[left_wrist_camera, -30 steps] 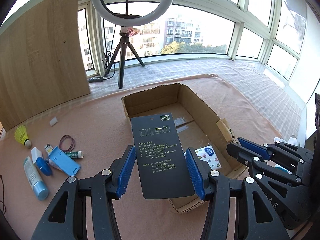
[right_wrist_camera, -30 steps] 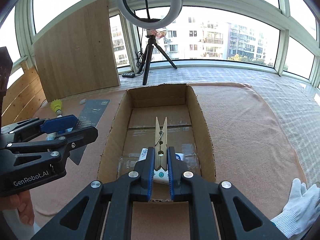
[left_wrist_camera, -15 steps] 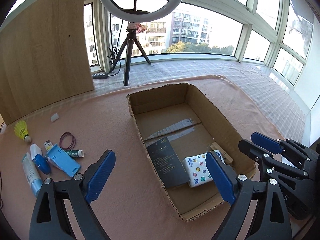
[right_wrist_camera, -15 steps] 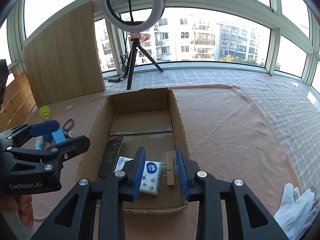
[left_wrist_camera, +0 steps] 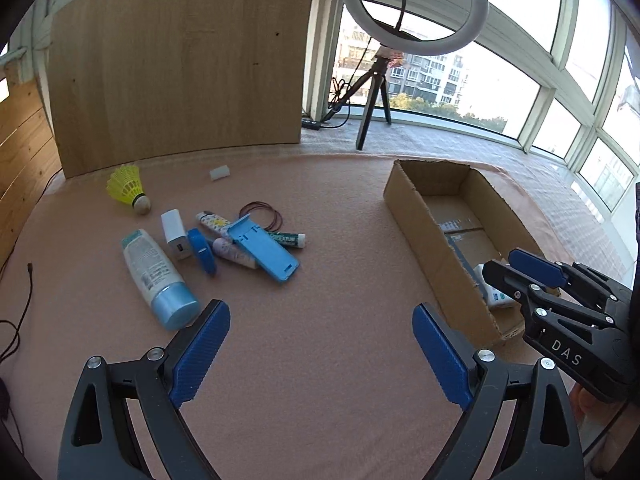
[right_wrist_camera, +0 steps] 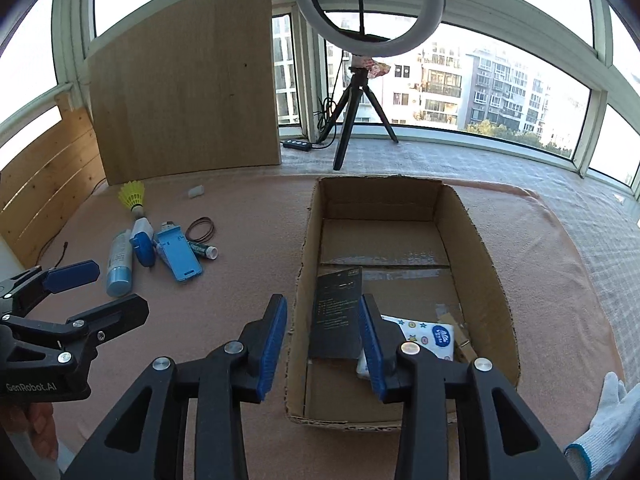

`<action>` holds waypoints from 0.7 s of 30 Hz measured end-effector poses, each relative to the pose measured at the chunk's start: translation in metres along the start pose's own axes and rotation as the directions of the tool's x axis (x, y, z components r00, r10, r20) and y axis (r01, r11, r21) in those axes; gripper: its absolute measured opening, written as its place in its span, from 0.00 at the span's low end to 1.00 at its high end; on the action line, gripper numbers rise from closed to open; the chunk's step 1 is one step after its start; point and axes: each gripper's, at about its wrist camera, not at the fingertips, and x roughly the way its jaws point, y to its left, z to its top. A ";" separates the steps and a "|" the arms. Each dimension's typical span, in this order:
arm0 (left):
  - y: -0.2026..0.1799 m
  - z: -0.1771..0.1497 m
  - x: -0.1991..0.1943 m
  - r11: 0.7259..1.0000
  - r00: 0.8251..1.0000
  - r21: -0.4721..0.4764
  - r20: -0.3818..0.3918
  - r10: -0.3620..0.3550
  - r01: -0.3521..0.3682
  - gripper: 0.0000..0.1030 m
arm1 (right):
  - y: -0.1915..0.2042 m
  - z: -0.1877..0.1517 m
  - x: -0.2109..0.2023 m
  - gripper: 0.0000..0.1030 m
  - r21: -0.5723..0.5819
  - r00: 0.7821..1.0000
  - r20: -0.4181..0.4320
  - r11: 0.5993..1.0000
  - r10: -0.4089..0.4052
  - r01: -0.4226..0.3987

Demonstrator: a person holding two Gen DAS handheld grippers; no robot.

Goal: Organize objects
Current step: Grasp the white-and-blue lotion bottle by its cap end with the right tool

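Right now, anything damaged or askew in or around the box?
The cardboard box has ragged, torn near-edge flaps. Inside, the black card lies at a slant against the left wall, beside the tissue pack and clothespin. Nothing spilled.

i have bare pink mat (left_wrist_camera: 320, 320) free under my left gripper (left_wrist_camera: 320, 352), with the clutter around the blue phone stand (left_wrist_camera: 264, 248) ahead-left and the cardboard box (right_wrist_camera: 304, 280) wall on the right, while my right gripper (right_wrist_camera: 322, 348) straddles that wall's near end.
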 end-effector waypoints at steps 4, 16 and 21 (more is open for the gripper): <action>0.067 -0.022 -0.024 0.995 0.998 -0.084 0.011 0.058 -0.057 0.92 | 0.058 -0.001 0.021 0.52 -0.043 0.993 -0.063 0.994 0.097 -0.100; 0.236 -0.112 -0.091 0.903 0.977 -0.378 -0.012 0.214 -0.203 0.93 | 0.230 0.000 0.137 0.66 -0.410 0.952 -0.251 0.871 0.177 -0.270; 0.269 -0.134 -0.106 0.866 0.967 -0.443 -0.015 0.253 -0.233 0.94 | 0.243 0.009 0.153 0.66 -0.431 0.952 -0.243 0.858 0.186 -0.278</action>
